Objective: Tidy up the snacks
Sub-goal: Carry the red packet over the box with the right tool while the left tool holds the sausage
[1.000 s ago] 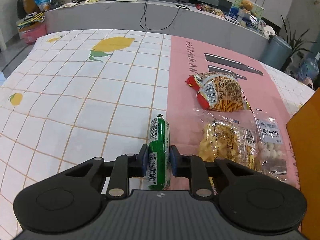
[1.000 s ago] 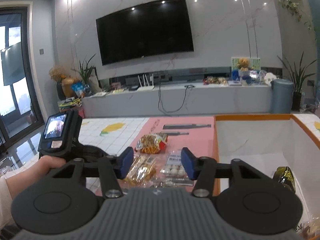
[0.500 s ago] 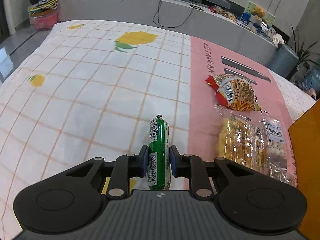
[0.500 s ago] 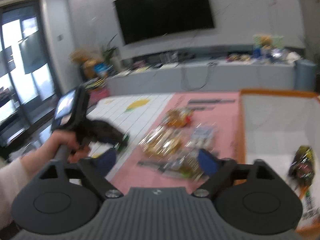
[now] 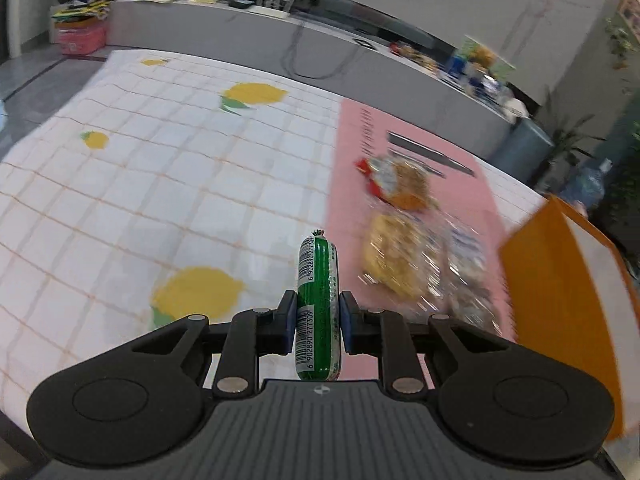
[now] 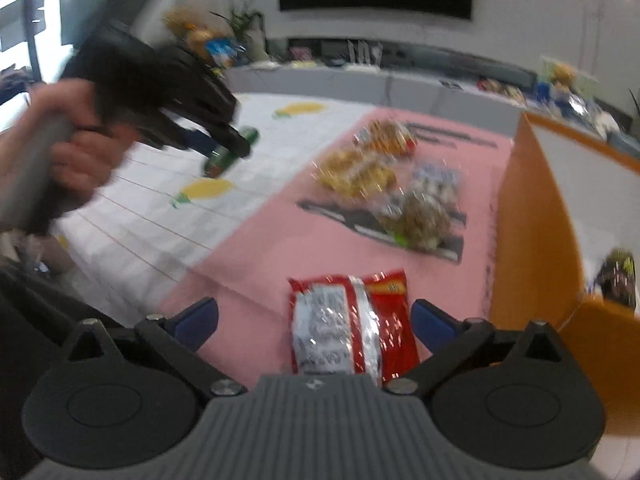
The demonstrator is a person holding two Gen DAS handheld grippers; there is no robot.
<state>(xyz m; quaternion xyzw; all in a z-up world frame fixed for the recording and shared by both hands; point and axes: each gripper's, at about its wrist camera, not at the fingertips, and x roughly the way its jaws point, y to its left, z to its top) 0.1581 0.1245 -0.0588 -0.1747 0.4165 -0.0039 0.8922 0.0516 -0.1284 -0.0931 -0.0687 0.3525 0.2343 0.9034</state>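
My left gripper (image 5: 317, 322) is shut on a green sausage stick (image 5: 318, 304) and holds it above the lemon-print tablecloth; it also shows in the right wrist view (image 6: 230, 151), held in the air at the left. My right gripper (image 6: 314, 318) is open, its blue pads either side of a red and silver snack packet (image 6: 352, 324) lying on the pink cloth. An orange box (image 6: 532, 216) with a white inside stands at the right and holds a dark snack packet (image 6: 618, 276).
Several snack bags lie on the pink cloth: a red-orange bag (image 5: 396, 184), a yellow bag (image 5: 394, 252), clear packets (image 5: 464, 264). The box edge (image 5: 560, 280) shows at the right. A grey TV counter (image 5: 280, 40) runs behind the table.
My left gripper has risen with the sausage stick and swung right. My right gripper has tilted down and dropped low over the red packet on the pink cloth.
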